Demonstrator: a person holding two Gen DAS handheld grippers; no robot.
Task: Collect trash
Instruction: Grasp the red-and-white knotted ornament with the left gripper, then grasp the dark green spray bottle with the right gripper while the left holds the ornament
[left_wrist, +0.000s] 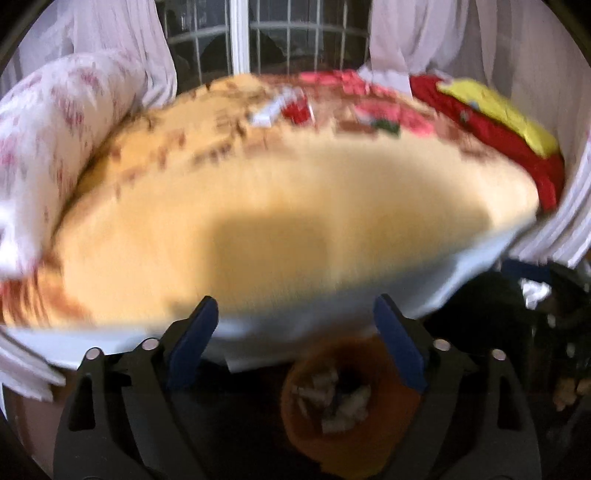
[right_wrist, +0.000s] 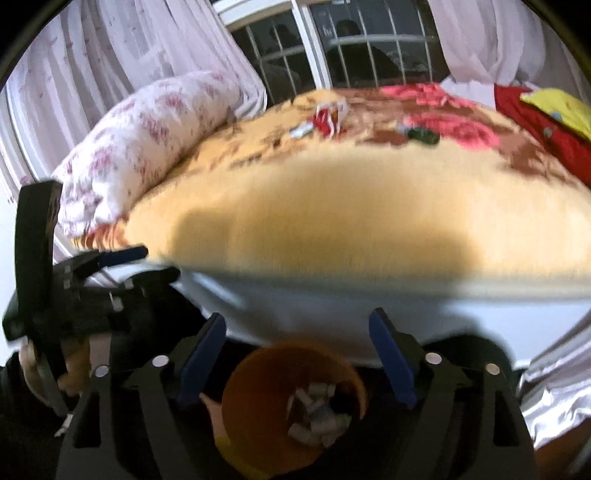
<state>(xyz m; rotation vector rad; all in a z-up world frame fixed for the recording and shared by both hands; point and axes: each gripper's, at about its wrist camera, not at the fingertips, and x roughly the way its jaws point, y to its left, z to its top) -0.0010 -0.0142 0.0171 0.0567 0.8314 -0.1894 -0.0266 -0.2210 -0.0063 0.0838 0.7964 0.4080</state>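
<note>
An orange bin (right_wrist: 258, 435) with crumpled white scraps (right_wrist: 317, 417) stands on the floor at the foot of the bed; it also shows in the left wrist view (left_wrist: 325, 446). My right gripper (right_wrist: 297, 336) is open and empty above the bin. My left gripper (left_wrist: 295, 317) is open and empty too, and appears at the left in the right wrist view (right_wrist: 155, 264). Red-and-white wrappers (right_wrist: 328, 118) and a dark green piece (right_wrist: 424, 134) lie far up on the yellow blanket (right_wrist: 332, 206). The wrappers also show in the left wrist view (left_wrist: 284, 109). Both views are blurred.
A floral pillow (right_wrist: 147, 147) lies at the bed's left side. Red and yellow cloth (right_wrist: 546, 118) sits at the far right. Curtains (right_wrist: 129, 48) and a barred window (right_wrist: 332, 44) are behind the bed. Dark clutter (left_wrist: 535, 332) stands on the floor to the right.
</note>
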